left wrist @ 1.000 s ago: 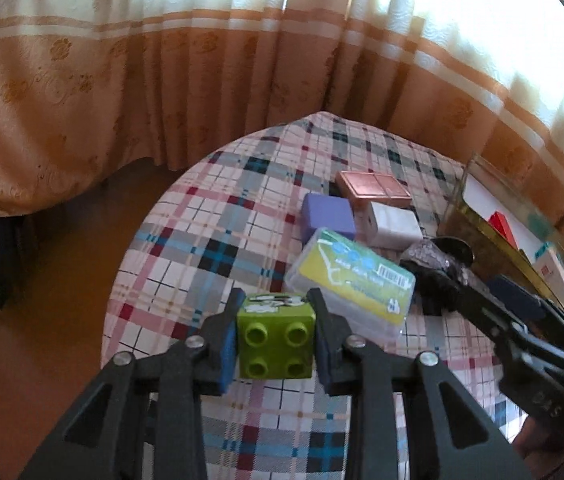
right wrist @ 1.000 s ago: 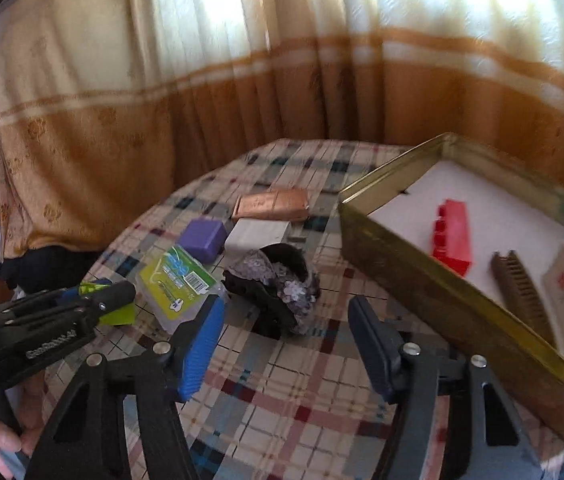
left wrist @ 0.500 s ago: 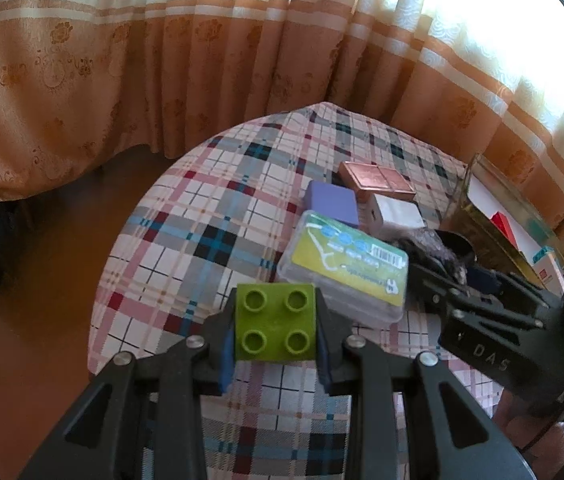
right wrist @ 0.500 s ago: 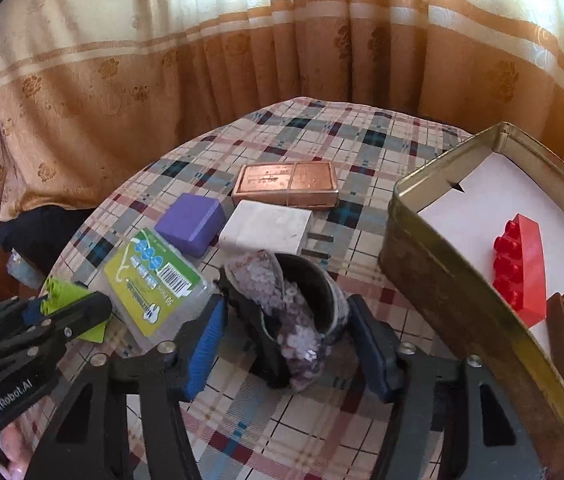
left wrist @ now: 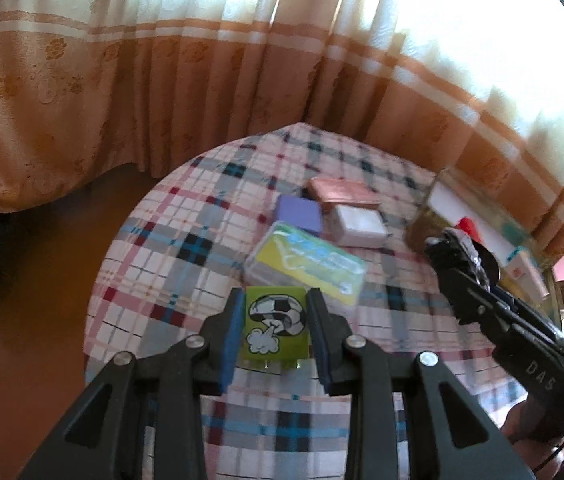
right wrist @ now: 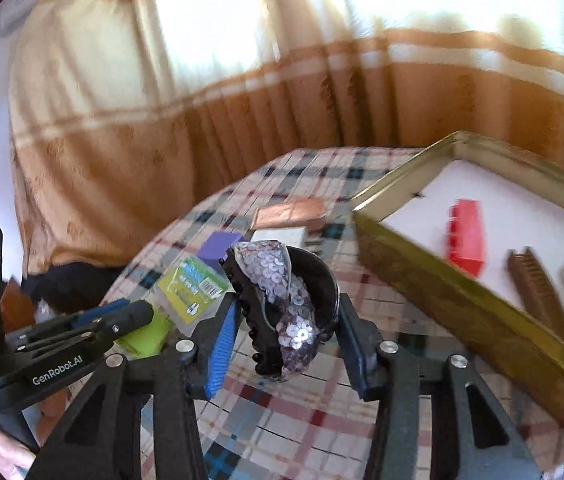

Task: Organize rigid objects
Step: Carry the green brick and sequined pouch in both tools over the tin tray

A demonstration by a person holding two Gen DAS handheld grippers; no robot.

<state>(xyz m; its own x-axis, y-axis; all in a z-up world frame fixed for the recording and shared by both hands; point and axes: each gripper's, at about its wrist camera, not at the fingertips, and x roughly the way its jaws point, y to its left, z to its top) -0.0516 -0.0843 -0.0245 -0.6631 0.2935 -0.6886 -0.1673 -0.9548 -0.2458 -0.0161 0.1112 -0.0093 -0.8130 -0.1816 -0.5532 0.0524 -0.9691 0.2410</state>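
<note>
My left gripper (left wrist: pixel 276 296) is shut on a green toy brick (left wrist: pixel 276 332) whose football picture faces the camera, held above the near edge of the checked tablecloth (left wrist: pixel 186 240). In the right wrist view the same brick (right wrist: pixel 146 336) shows at the tip of that gripper (right wrist: pixel 138 314). A sequined hair clip (right wrist: pixel 282 280) sits between the pads of my right gripper (right wrist: pixel 288 304). Its jaws are closing on the clip and hold it off the cloth. The left wrist view shows that clip (left wrist: pixel 462 244) in front of the gold tin (left wrist: pixel 422 232).
The gold tin (right wrist: pixel 442 280) at the right holds a red brick (right wrist: pixel 466 236), a brown comb (right wrist: pixel 534 280) and a card. On the cloth lie a clear case with a green card (left wrist: pixel 306 264), a purple block (left wrist: pixel 298 214), a white block (left wrist: pixel 360 226) and a copper box (left wrist: pixel 342 192). Curtains hang behind.
My right gripper's jaws came in around the sequined clip and raised it off the cloth. The green brick now shows its football face instead of its studs.
</note>
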